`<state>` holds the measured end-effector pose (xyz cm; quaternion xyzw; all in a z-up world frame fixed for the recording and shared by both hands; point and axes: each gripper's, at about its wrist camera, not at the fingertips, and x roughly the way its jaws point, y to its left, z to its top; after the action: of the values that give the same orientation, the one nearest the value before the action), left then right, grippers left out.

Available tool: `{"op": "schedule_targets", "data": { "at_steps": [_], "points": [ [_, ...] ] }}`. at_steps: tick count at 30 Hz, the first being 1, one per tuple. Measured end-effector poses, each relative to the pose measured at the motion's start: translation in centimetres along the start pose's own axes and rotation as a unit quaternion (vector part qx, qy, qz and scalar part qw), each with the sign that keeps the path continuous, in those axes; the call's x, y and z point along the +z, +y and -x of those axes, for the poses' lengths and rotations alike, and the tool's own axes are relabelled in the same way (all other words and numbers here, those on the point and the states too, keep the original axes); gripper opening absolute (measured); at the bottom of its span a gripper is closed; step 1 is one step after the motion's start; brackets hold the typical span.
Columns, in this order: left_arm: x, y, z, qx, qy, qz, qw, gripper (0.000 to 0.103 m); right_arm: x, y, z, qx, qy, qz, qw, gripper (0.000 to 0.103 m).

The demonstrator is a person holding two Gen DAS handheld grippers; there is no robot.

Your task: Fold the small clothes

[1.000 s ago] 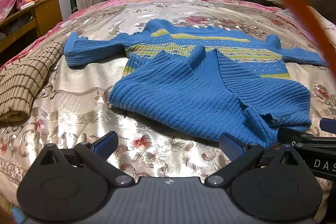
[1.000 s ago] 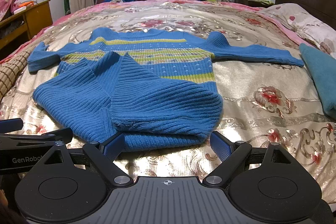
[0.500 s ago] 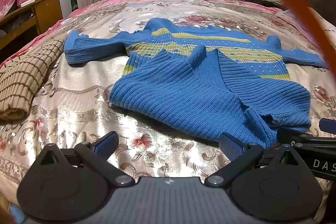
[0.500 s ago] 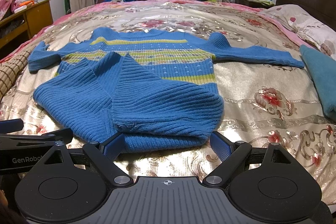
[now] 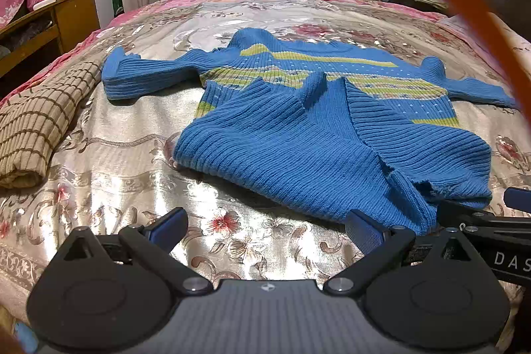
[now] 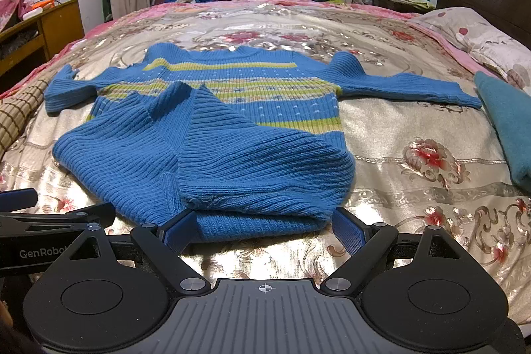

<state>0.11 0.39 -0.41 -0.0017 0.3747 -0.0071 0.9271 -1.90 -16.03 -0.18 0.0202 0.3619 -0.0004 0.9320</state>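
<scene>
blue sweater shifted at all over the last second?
No. The blue sweater keeps its place against the bedspread's red flower in the right wrist view; both sleeves lie as before.

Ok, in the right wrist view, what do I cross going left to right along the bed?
Brown checked cloth → blue sweater, its sleeve reaching right → teal cloth at the right edge.
</scene>
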Motion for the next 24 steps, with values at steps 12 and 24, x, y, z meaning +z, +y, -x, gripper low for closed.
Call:
{"op": "schedule_targets", "data": {
  "at_steps": [12, 24],
  "points": [
    [0.00, 0.04, 0.00, 0.000, 0.000, 0.000, 1.0000, 0.103, -0.20, 0.08, -0.23, 0.000, 0.001, -0.001, 1.000, 0.089],
    [0.00, 0.05, -0.01, 0.000, 0.001, 0.000, 1.0000, 0.103, -0.12, 0.10, -0.14, 0.001, 0.002, -0.002, 1.000, 0.089]
  ]
}}
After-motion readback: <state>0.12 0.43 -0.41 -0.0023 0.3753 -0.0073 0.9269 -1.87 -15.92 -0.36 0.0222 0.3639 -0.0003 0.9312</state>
